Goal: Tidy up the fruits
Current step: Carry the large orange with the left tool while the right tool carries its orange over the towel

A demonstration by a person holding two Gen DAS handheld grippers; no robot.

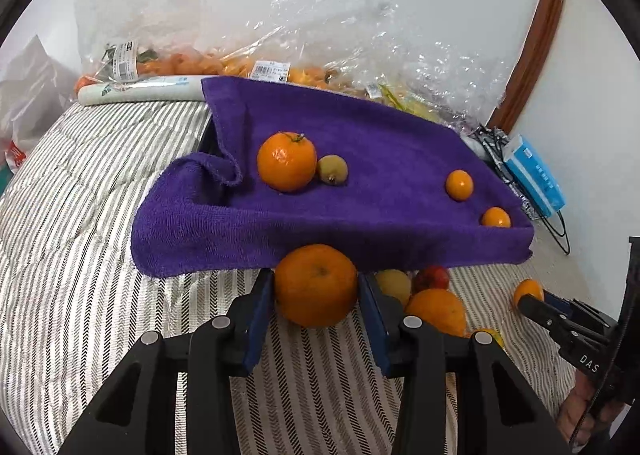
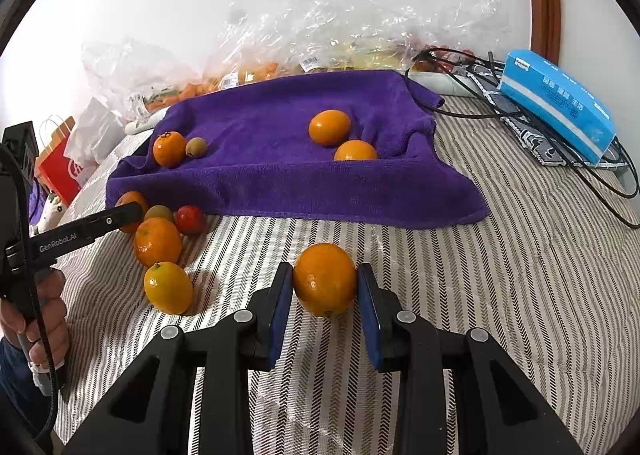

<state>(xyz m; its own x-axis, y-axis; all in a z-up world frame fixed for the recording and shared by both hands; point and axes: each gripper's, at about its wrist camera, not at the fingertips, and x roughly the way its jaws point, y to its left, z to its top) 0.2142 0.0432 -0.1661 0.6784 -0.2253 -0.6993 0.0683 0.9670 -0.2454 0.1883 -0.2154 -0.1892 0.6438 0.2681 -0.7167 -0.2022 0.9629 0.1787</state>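
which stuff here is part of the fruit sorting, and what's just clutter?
In play:
- purple towel with four fruits on it
- orange in left gripper
- orange fruit in right gripper
- loose fruit pile on striped bedding

Clutter:
- blue tissue box
- black cables
- plastic bags
- red paper bag

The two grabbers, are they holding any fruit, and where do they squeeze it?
Yes. The left gripper squeezes a big orange by its two sides. The right gripper squeezes a smaller orange fruit by its sides too.
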